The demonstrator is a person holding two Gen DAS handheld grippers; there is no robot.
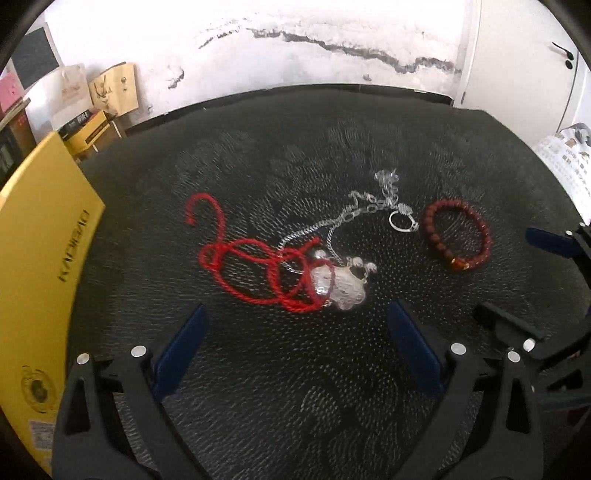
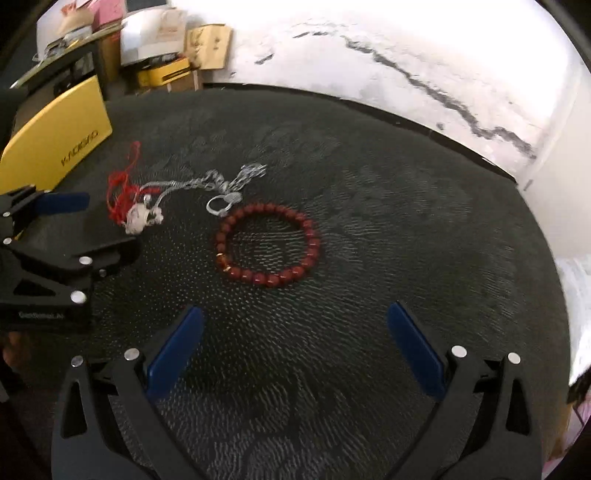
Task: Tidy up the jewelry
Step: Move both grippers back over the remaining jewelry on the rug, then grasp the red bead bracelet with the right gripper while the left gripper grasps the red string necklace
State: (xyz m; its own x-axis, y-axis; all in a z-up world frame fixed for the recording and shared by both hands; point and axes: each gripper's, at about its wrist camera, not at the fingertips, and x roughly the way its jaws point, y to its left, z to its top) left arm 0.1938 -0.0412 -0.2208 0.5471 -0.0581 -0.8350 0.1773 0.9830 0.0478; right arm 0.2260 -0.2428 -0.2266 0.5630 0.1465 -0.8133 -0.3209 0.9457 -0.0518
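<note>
The left gripper (image 1: 297, 326) is held wide open above the dark table (image 1: 295, 406), nothing between its fingers (image 1: 181, 349). Just beyond their tips a red cord (image 1: 255, 275) is seen tangled with a silver pendant (image 1: 341, 288); farther on, a silver chain (image 1: 354, 214). The right gripper (image 2: 295, 328) is likewise spread and empty; a beaded bracelet (image 2: 269, 243) lies ahead between its fingers. A yellow box (image 1: 40, 258) is seen left.

Your two wrist views bow hard at the rims, curving the far edge of the dark counter (image 1: 295, 369). The white wall (image 1: 332, 22) behind is overexposed and washes out. Silver jewelry (image 1: 341, 291) glares; the right view is slightly motion-smeared.
</note>
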